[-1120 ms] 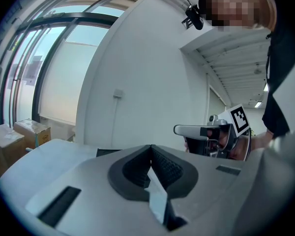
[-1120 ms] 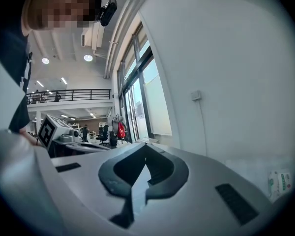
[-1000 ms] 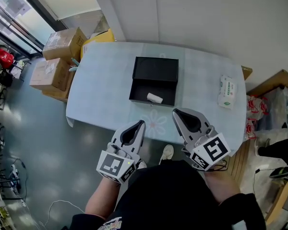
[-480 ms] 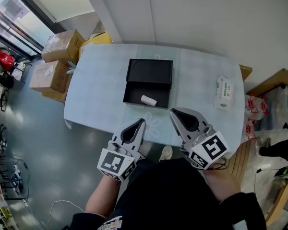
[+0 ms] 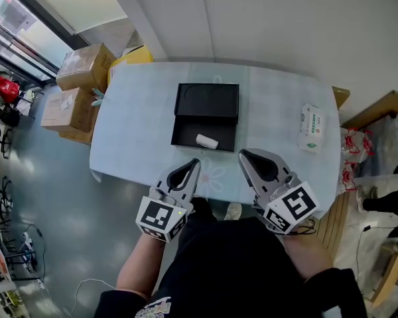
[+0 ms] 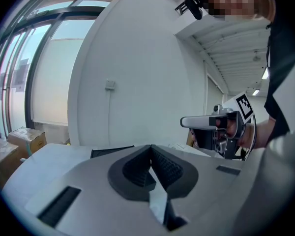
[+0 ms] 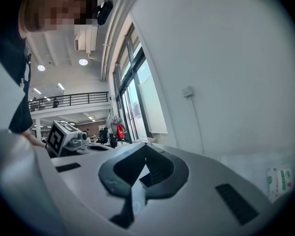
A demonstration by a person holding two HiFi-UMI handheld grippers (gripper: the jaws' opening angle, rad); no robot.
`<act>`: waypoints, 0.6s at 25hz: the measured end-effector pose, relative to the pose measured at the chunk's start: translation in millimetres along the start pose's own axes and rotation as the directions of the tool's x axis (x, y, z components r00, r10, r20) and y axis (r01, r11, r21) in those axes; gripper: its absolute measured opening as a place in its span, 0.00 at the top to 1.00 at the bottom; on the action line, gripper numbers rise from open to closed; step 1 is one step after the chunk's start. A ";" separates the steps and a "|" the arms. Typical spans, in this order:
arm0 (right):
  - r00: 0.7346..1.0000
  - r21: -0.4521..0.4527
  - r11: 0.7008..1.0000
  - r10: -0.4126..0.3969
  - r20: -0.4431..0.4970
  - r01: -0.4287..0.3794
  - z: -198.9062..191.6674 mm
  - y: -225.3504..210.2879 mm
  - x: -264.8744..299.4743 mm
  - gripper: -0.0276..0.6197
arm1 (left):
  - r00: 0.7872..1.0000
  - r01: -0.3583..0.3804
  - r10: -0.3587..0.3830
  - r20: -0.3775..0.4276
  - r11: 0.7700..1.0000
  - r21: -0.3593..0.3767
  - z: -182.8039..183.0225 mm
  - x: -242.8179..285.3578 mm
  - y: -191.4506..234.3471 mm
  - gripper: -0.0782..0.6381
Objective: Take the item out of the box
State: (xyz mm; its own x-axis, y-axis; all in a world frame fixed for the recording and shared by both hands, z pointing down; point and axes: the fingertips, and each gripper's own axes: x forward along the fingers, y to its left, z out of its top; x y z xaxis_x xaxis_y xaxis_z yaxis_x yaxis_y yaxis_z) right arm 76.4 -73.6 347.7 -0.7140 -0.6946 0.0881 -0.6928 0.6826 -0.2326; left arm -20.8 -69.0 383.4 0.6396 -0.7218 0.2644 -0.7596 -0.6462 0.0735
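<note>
It looked like a big open workspace, part office and part test hall. A mezzanine railing ran beneath round ceiling lights, and tall windows rose beside a plain white wall. Cardboard boxes were stacked on the polished grey floor at one end of the pale surface, and loose cables trailed across the floor further off.

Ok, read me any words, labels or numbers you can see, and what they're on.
Nothing is readable.
Green print on the white pack: too small.
Labels on the cardboard boxes: too small.
Squares on the marker cubes: patterns, no letters.
The black box: no print visible.
</note>
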 end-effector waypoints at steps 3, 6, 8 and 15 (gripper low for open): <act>1.000 0.018 1.000 -0.023 -0.010 0.023 -3.1 -5.9 8.7 0.94 | 0.999 0.018 -0.018 -0.037 1.000 0.009 -7.7 10.3 14.6 0.88; 0.999 0.033 0.998 -0.047 -0.019 0.047 -5.9 -13.4 19.1 0.94 | 0.996 0.048 -0.046 -0.080 0.999 0.024 -16.4 24.5 29.7 0.88; 0.998 0.042 0.997 -0.066 -0.024 0.067 -7.9 -19.1 25.9 0.94 | 0.991 0.072 -0.068 -0.117 0.997 0.032 -24.1 34.7 38.5 0.88; 0.991 0.076 0.988 -0.132 -0.030 0.134 -11.9 -36.0 42.2 0.94 | 0.956 0.179 -0.157 -0.246 0.982 0.068 -46.5 67.9 63.4 0.88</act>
State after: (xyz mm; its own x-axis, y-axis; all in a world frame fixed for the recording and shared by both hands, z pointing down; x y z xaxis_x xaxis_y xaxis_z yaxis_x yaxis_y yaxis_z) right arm 70.0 -124.8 371.3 -0.6192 -0.7713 0.1473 -0.7723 0.5643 -0.2917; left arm -31.0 -147.5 450.8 0.7023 -0.5275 0.4781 -0.6231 -0.7803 0.0543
